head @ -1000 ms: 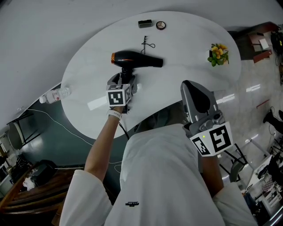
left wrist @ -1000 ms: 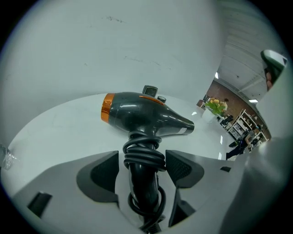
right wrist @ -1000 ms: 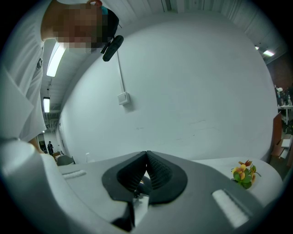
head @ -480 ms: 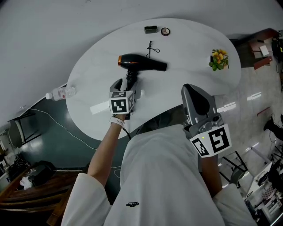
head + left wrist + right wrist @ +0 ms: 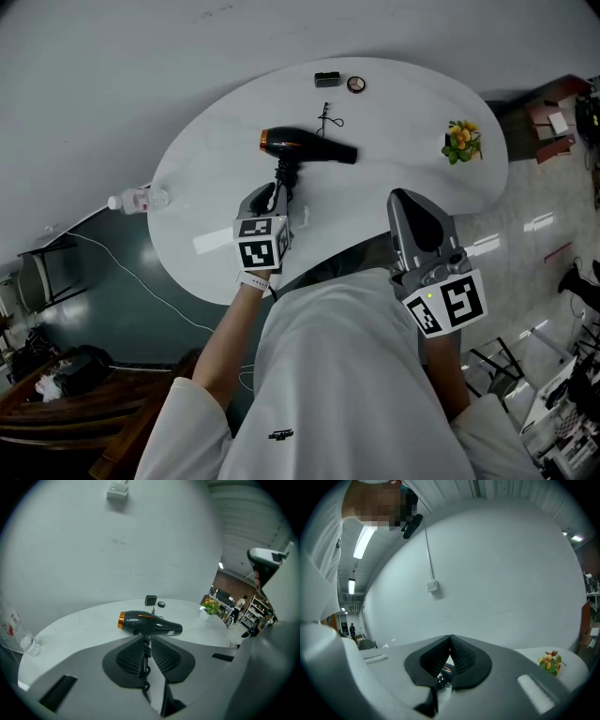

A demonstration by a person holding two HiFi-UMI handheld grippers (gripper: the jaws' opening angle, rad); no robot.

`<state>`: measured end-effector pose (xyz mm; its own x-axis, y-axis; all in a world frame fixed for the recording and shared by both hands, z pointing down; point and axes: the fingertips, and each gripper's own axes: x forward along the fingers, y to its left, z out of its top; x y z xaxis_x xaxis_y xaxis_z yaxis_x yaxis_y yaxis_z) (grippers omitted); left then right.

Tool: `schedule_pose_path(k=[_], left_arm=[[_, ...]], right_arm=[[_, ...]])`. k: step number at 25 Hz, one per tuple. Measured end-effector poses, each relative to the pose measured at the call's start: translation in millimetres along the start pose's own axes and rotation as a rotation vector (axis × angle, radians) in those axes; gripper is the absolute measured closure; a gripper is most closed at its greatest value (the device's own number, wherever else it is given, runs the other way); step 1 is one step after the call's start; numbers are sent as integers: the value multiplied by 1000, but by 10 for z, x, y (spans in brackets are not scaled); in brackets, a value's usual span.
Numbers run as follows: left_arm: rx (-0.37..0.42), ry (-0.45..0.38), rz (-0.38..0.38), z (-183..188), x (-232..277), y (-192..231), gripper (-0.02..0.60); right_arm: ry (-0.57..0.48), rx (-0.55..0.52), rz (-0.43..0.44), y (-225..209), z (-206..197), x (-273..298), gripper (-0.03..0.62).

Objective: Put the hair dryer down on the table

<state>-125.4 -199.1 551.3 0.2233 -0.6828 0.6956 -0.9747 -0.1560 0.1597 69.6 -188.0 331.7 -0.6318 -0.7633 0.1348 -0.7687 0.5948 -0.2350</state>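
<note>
Item under inspection: black hair dryer with an orange rear ring (image 5: 305, 145), lying on its side on the white oval table (image 5: 403, 122), nozzle towards the right of the head view, handle towards the person. No gripper touches its body.

Left gripper (image 5: 272, 195): held just short of the handle end and pointing down at the dryer. Its jaws have just been closing and now stand almost together, with only a narrow slit between them. The dryer's black cord (image 5: 146, 656) shows in that slit; whether the pads press on it cannot be told.

Right gripper (image 5: 412, 204): held near the table's near edge, well apart from the dryer, jaws together, nothing held.

Also on the table: a small black box (image 5: 326, 80) and a small round case (image 5: 355, 84) at the far edge, and a small pot of yellow flowers (image 5: 460, 141) at the right.
</note>
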Motion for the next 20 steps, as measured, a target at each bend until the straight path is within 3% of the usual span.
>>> schedule_pose_path(k=[4, 14, 20], left_arm=[[-44, -78, 19, 178, -254, -28, 571], [-95, -253, -28, 661, -838, -297, 572], [-80, -379, -25, 1009, -1249, -383, 572]], right_arm=[[-9, -7, 7, 29, 23, -3, 583], [-42, -22, 23, 42, 170, 7, 583], [-46, -31, 32, 53, 192, 3, 583]])
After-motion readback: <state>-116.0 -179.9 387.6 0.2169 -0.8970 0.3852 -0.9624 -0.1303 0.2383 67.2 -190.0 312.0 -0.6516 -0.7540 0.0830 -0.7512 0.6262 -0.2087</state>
